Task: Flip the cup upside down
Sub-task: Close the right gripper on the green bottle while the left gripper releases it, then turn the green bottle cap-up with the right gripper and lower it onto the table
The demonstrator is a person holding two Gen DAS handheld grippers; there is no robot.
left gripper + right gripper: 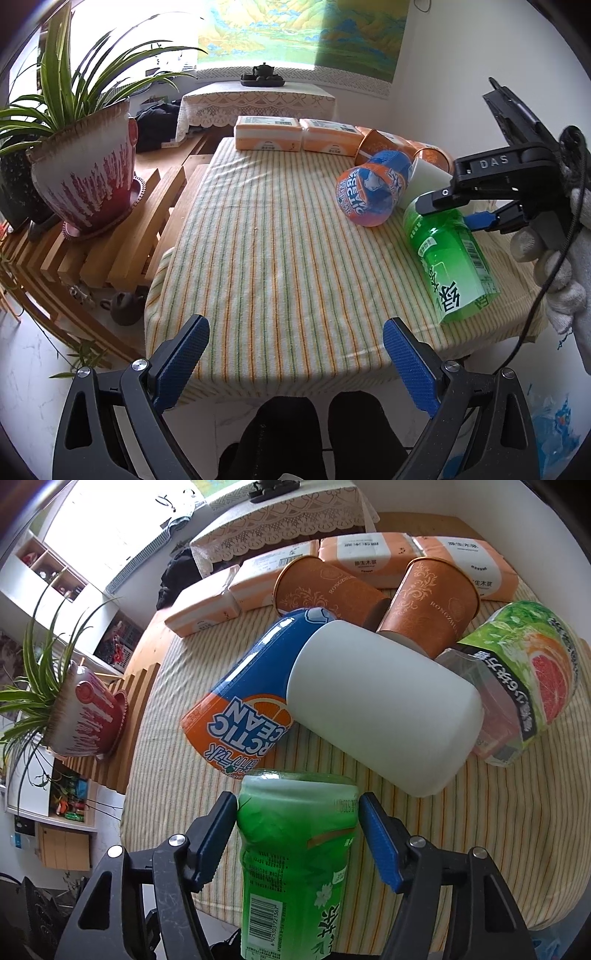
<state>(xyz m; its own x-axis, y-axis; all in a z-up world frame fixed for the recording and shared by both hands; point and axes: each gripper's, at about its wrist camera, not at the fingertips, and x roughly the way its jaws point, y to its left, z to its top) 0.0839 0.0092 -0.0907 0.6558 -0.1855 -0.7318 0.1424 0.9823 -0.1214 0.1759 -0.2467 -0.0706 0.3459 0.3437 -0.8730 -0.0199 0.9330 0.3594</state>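
Observation:
A green cut-bottle cup [295,853] with a tea label lies tilted between the fingers of my right gripper [297,834], which is shut on it near its rim. In the left wrist view the same green cup [448,254] rests on the striped cloth [266,236] at the right, with the right gripper [458,206] at its far end. My left gripper [295,354] is open and empty above the table's near edge. A blue-orange cup [243,705] and a white cup [384,705] lie on their sides just beyond the green one.
Two brown paper cups [325,590] lie behind, with tissue packs [369,554] along the far edge and a grapefruit-label cup [532,675] at the right. A potted plant [81,166] stands on a wooden bench left of the table.

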